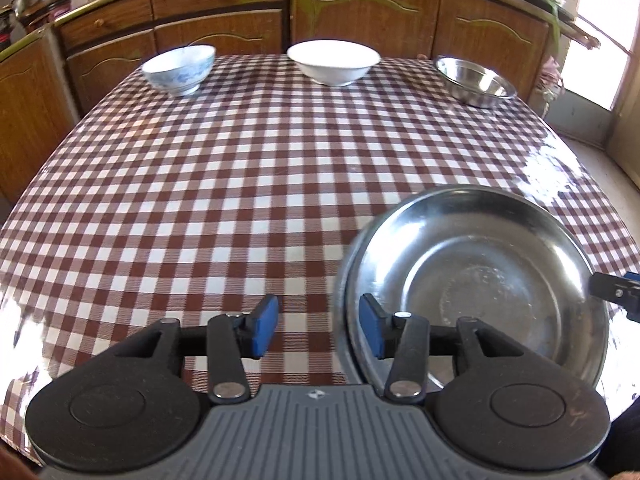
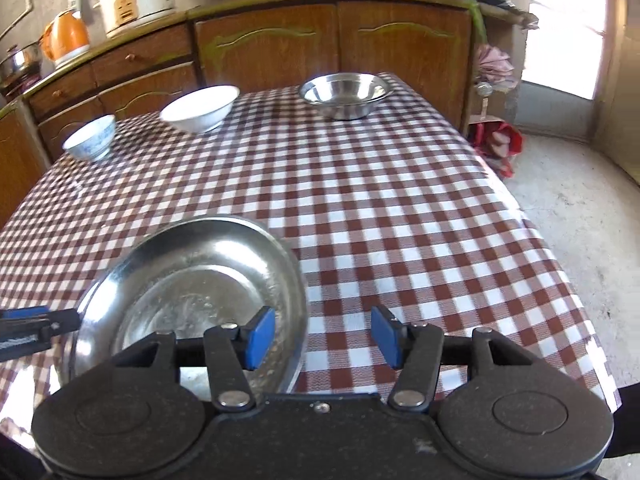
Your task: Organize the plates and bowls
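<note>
A steel plate (image 1: 476, 276) lies flat on the checked worktop (image 1: 224, 184) near its front edge, between the two grippers. The left gripper (image 1: 318, 330) stands with its jaws apart astride the plate's left rim, one blue pad outside the rim and one over the dish, neither pressing on it. The right gripper (image 2: 322, 338) is likewise apart at the plate's right rim, one pad over the metal and the other over the cloth. Nothing is held by either.

Along the far edge, well apart from the plate, stand a blue-patterned bowl (image 1: 178, 68), a white bowl (image 1: 334, 62) and a steel bowl (image 1: 474, 80), each alone.

The step looks like a plate just set down or about to be taken up; which one cannot be told. If it belongs with the steel bowl, the next move calls for closing on the thin rim, which is slick and shallow, and keeping it level while carrying it across.
</note>
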Available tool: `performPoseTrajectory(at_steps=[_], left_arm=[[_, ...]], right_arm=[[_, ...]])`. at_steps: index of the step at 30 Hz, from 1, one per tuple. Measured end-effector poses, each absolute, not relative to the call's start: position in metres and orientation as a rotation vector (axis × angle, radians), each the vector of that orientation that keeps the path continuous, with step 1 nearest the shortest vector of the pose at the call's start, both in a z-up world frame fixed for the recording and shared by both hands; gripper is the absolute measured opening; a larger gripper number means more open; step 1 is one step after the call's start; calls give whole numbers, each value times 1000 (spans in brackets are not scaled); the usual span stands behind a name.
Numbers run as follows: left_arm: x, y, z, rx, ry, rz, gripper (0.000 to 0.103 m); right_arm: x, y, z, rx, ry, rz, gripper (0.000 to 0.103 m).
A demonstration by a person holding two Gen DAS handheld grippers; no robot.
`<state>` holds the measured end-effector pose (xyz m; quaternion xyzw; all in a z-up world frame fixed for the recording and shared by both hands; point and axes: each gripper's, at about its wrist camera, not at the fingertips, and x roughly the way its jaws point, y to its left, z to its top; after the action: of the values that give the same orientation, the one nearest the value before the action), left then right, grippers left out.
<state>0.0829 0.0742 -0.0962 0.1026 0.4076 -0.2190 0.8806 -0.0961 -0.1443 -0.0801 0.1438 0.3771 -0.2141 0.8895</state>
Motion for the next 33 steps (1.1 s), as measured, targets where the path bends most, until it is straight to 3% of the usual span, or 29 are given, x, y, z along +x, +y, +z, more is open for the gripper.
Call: performPoseTrajectory(at_steps=[33], left_arm=[[87,76,-104,210,875,-443,61]], right_arm=[[-101,-156,-85,408,766,-401,58]])
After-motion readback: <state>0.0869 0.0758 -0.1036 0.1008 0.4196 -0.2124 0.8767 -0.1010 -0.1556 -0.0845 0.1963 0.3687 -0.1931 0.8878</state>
